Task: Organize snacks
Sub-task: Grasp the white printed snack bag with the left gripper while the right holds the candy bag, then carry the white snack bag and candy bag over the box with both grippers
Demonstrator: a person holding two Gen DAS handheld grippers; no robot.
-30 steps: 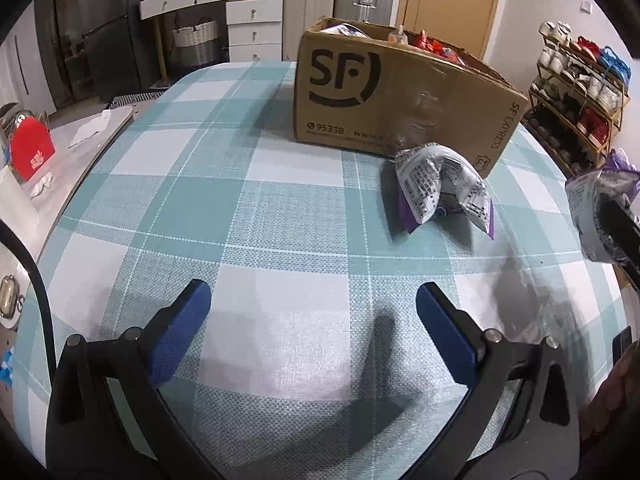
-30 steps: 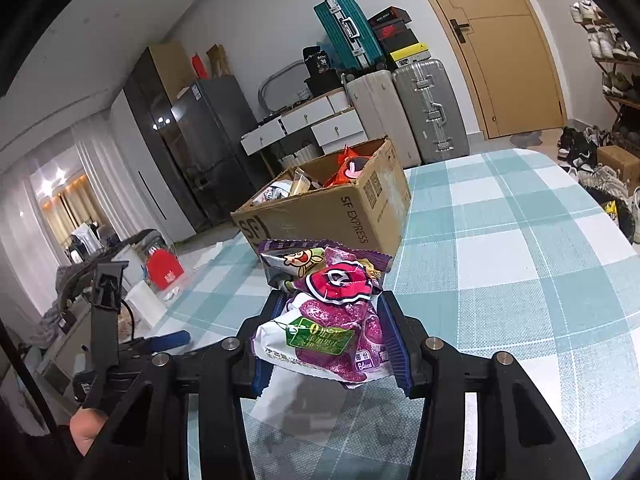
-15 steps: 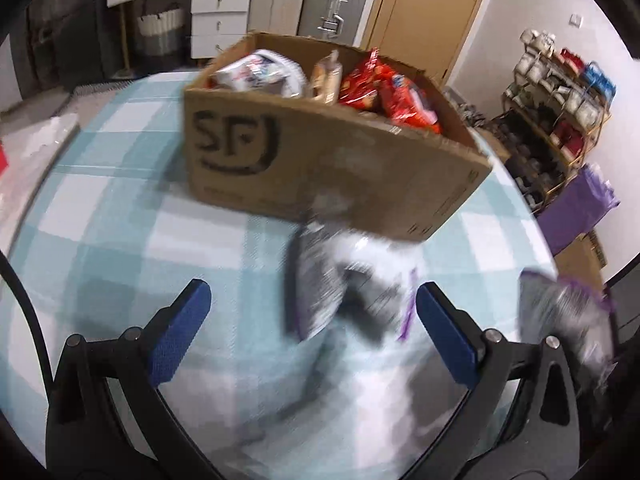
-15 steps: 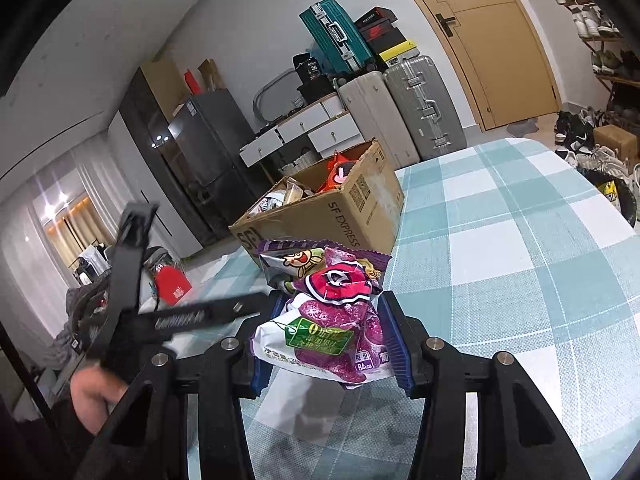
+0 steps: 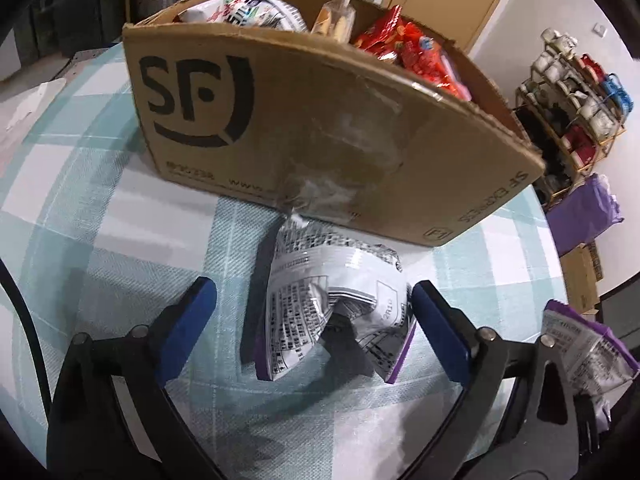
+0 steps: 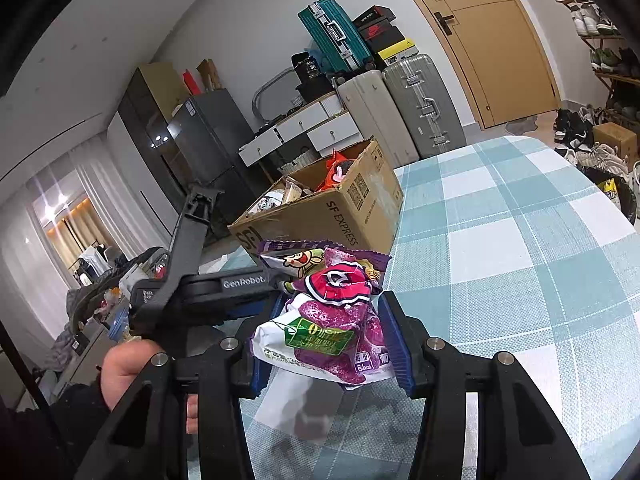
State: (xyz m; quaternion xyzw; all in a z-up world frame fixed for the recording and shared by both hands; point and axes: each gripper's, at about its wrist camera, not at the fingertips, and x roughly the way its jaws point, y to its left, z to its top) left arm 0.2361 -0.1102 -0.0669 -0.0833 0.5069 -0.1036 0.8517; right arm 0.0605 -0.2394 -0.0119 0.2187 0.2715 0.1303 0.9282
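One crumpled white-and-purple snack packet (image 5: 332, 304) between wide-spread left gripper (image 5: 312, 316); one purple snack bag (image 6: 328, 320) clamped in right gripper (image 6: 326, 344); one brown cardboard box (image 5: 320, 120).

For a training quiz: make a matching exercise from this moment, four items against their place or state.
Items:
1. cardboard box
2. white snack bag
3. purple snack bag
4. left gripper

States:
A. clamped between the right gripper fingers, off the table
B. open, fingers either side of a bag
C. lying on the checked tablecloth, against the box
D. standing on the table, holding red packets

Pairs: 1-D, 2-C, 3-A, 4-B
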